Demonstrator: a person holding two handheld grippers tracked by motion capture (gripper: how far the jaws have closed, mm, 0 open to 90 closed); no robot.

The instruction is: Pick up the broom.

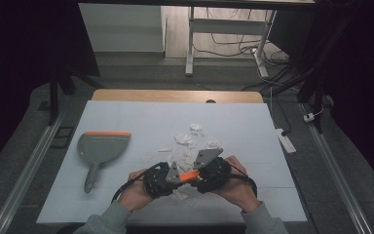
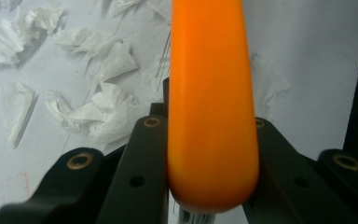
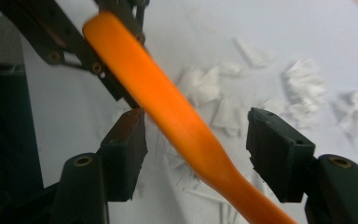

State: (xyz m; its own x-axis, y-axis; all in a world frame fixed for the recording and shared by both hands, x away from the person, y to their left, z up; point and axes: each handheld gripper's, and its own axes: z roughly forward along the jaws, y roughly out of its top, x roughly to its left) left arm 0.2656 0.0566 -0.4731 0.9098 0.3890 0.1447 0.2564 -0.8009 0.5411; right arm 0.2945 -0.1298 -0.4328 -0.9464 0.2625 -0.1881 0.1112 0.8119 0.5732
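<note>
table: white sheet [image 1: 126, 204] over wooden top [image 1: 175, 95]; floor: white power strip [image 1: 286, 139] right of table; back: cables [image 1: 233, 48] tangled under a white desk frame [image 1: 191, 44]

Orange brush handle [image 2: 212, 107] held above scattered paper scraps [image 1: 191, 140]; grey dustpan [image 1: 102, 147] far left

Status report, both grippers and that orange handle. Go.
Left gripper shut on orange handle. Right gripper open around it. Paper scraps beyond, dustpan left.
</note>
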